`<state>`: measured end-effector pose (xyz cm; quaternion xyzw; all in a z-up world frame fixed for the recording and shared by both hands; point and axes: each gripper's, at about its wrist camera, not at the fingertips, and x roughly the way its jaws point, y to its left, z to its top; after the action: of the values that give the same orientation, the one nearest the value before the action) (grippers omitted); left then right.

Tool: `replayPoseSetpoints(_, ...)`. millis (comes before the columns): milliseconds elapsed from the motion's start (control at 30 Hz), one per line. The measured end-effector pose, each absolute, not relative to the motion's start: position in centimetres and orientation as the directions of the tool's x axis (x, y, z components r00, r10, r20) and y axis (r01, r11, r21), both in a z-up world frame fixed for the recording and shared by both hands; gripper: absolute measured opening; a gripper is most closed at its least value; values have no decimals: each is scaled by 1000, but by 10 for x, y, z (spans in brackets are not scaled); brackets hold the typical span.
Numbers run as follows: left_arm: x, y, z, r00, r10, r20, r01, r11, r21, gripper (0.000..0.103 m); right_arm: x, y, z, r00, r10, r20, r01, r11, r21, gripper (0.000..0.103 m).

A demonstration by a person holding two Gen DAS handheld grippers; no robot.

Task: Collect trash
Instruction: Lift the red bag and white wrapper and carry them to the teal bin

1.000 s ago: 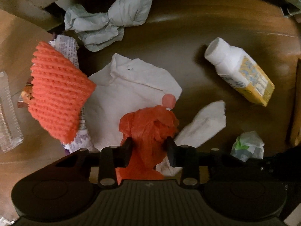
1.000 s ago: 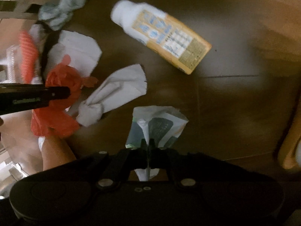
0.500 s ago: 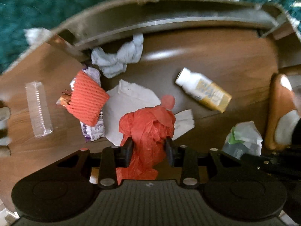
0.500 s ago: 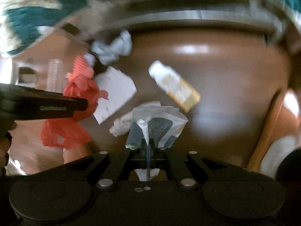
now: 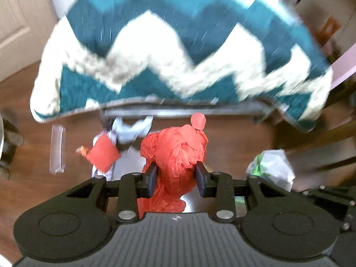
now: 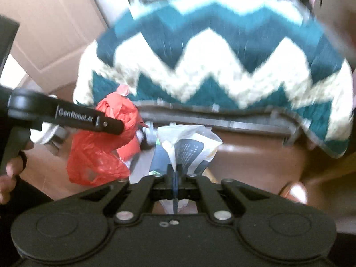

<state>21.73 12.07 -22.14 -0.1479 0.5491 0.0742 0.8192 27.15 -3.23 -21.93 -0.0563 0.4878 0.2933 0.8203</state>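
- Trash is the subject: a crumpled red plastic bag (image 5: pixel 175 153) is clamped between the jaws of the left hand-held gripper (image 5: pixel 175 173), which are partly closed and pressing into its sides.
- The right hand-held gripper (image 6: pixel 175 173) is fully closed on a thin edge of a white printed wrapper (image 6: pixel 189 146), which fans out beyond its tips.
- A second ago both pieces were low, just above the brown worktop (image 5: pixel 235 138); now both are lifted well clear of it, and the views look out over the worktop's far edge to a teal-and-white zigzag blanket (image 5: pixel 178 44).
- In the right view the left hand-held gripper enters from the left with the red bag hanging under it, and part of the person's hand (image 6: pixel 11 169) shows on its handle.
- More trash lies on the worktop: an orange foam net (image 5: pixel 102 153) at the left, grey crumpled paper (image 5: pixel 131 131) at the far edge, and a clear plastic strip (image 5: pixel 57 149) further left.
- The picture is blurred by movement.
- Judgement: two pieces are picked up and are probably being carried to a bin, which is not in view; several pieces are left to fetch.
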Motion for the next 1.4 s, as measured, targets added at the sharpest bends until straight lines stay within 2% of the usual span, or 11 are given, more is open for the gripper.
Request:
replayPoseSetpoints(367,187,64,-76,668,-41,-743,-174,962,-210,35,233,-102,-84,609,500,-616,-582,809,81,1)
replayPoseSetpoints(633,180,12,2,774,-88,-627,-63,975,-215,35,215,-161,-10,724,487,-489,-544,839,30,1)
replayPoseSetpoints(1167,213,-135,131,847,-283,-451,229,958,-171,35,209,-310,96,927,261,-268,-276,961,-20,1)
replayPoseSetpoints(1400,233,-213,191,833,-412,-369,375,911,-172,35,208,-382,122,965,136,-226,-140,990,-5,1)
